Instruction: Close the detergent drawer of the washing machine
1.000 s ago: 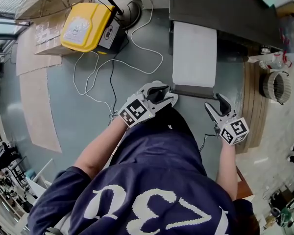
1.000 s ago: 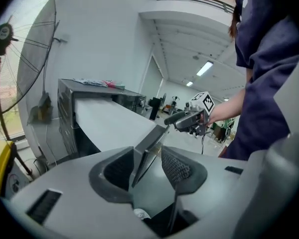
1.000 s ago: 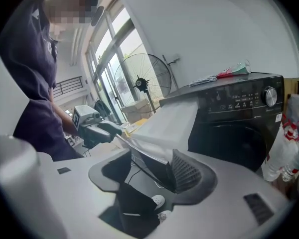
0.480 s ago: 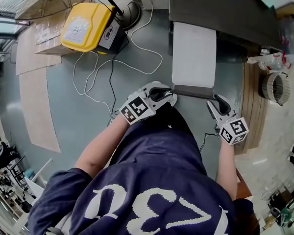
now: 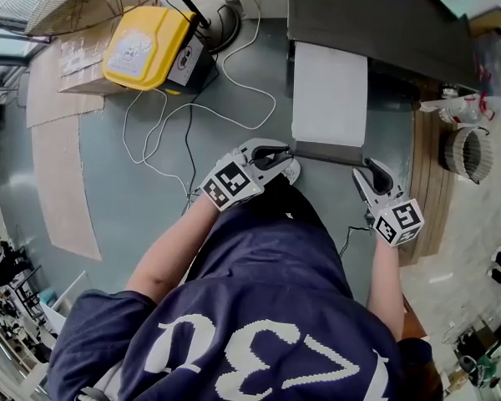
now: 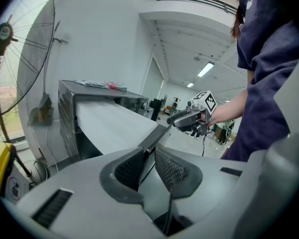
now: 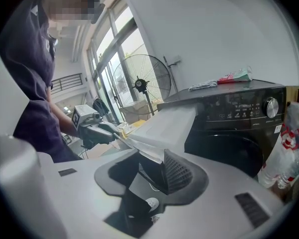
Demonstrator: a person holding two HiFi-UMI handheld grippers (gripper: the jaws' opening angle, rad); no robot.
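Note:
The dark washing machine (image 5: 376, 23) has its white drawer (image 5: 330, 90) pulled far out towards me. Its dark front panel (image 5: 328, 154) faces me. My left gripper (image 5: 285, 155) is at the panel's left end, jaws closing, with the panel's edge (image 6: 157, 136) pinched between the pads. At the right end my right gripper (image 5: 369, 174) is shut on the panel too. In the left gripper view, the left gripper (image 6: 149, 158) looks along the drawer (image 6: 114, 126) to the right gripper (image 6: 182, 119). The right gripper view shows the right gripper (image 7: 149, 171), the drawer (image 7: 169, 121) and the machine's front (image 7: 239, 118).
A yellow case (image 5: 142, 44) and a fan base (image 5: 213, 19) stand on the grey floor at the back left, with white cable (image 5: 234, 98) looping towards the drawer. Cardboard sheets (image 5: 63, 165) lie at the left. A round basket (image 5: 470, 149) and bottles stand on the wooden strip at the right.
Both grippers have closed their jaws onto the drawer's front panel. The left gripper has crept slightly towards the panel's corner; the drawer has not visibly moved.

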